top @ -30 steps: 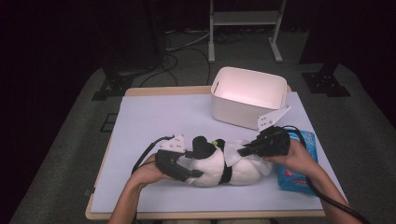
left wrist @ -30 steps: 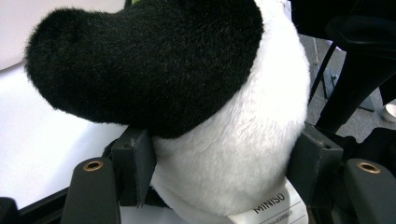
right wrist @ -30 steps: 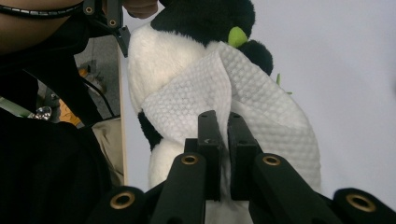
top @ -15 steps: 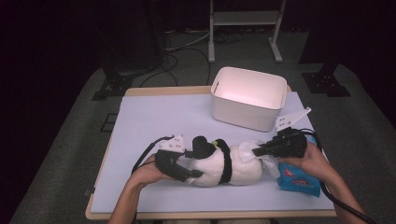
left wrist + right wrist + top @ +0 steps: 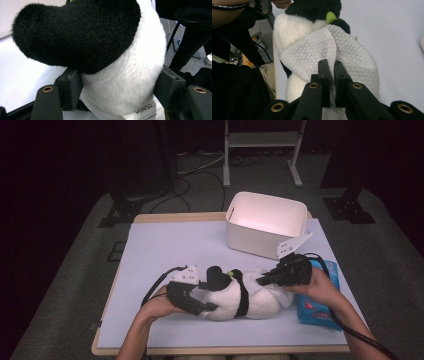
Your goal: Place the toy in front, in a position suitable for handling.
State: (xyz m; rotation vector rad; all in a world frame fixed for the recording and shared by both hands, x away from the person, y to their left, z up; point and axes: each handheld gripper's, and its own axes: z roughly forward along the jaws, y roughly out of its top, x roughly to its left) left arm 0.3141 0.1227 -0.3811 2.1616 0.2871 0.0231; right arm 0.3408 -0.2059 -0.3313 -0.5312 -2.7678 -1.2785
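The right gripper (image 5: 261,281), pinched tight on a white wipe (image 5: 329,53), has come back from the wipe packet (image 5: 320,301) at the table's right edge onto the plush penguin (image 5: 240,295). The left gripper (image 5: 206,296) clamps the penguin, lying near the front edge, so wiping seems to be continuing.

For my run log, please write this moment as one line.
left tool: shut on plush | right tool: shut on wipe, draped on plush | bin: behind | blue pack: at right
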